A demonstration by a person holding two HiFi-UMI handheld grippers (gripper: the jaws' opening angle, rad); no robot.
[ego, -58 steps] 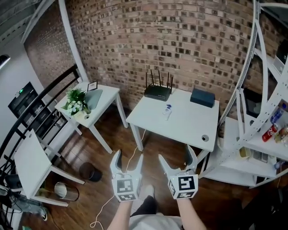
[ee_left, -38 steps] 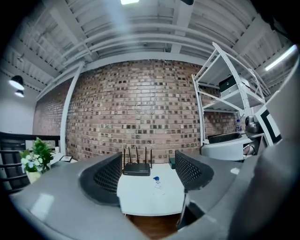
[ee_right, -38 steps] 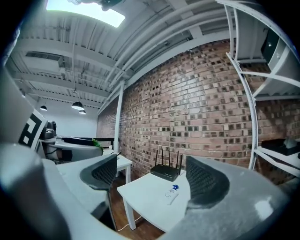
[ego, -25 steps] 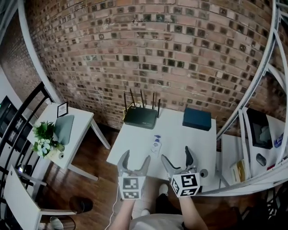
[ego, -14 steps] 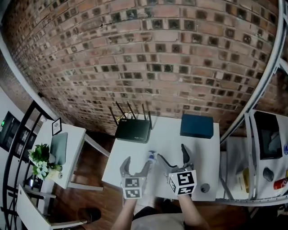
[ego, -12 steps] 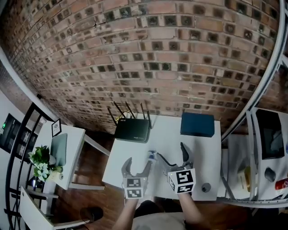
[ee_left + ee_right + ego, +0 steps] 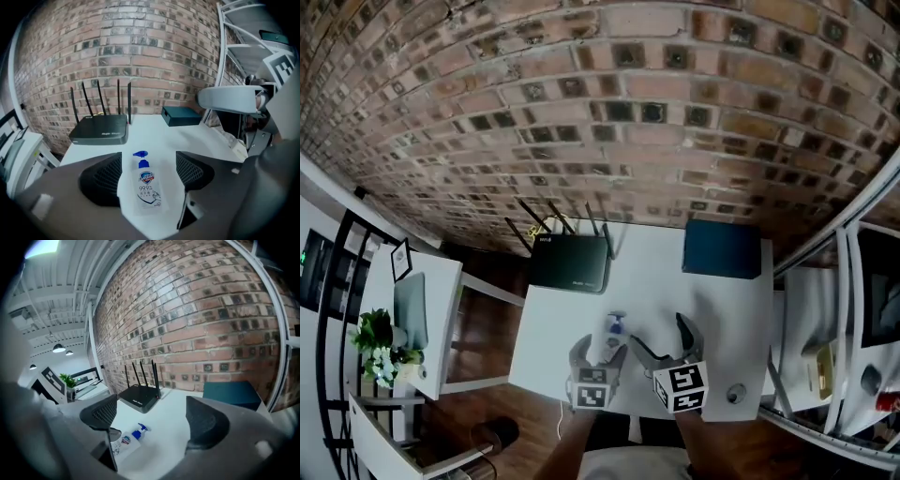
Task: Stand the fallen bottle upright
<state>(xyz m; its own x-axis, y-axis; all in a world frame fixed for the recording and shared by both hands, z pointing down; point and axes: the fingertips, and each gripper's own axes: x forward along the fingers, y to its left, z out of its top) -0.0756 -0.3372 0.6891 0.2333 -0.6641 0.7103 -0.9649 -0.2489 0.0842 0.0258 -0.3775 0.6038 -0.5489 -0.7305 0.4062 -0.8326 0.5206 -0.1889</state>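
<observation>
A clear bottle with a blue pump top (image 7: 612,327) lies on its side on the white table (image 7: 722,309), pump pointing towards the brick wall. My left gripper (image 7: 600,350) is open and low over the table, one jaw on each side of the bottle (image 7: 149,193), not touching it as far as I can see. My right gripper (image 7: 659,334) is open just right of the bottle, with nothing between its jaws (image 7: 152,416). In the right gripper view the bottle (image 7: 127,440) lies low at the left.
A black router with antennas (image 7: 570,262) stands at the table's back left and a dark blue box (image 7: 722,248) at the back right. A small round object (image 7: 733,395) sits near the front right corner. White shelving (image 7: 825,356) stands right; a side table with a plant (image 7: 380,342) stands left.
The view has closed in on the table. Both grippers have moved forward over the tabletop, and the left one now straddles the lying bottle. Both stayed open.
</observation>
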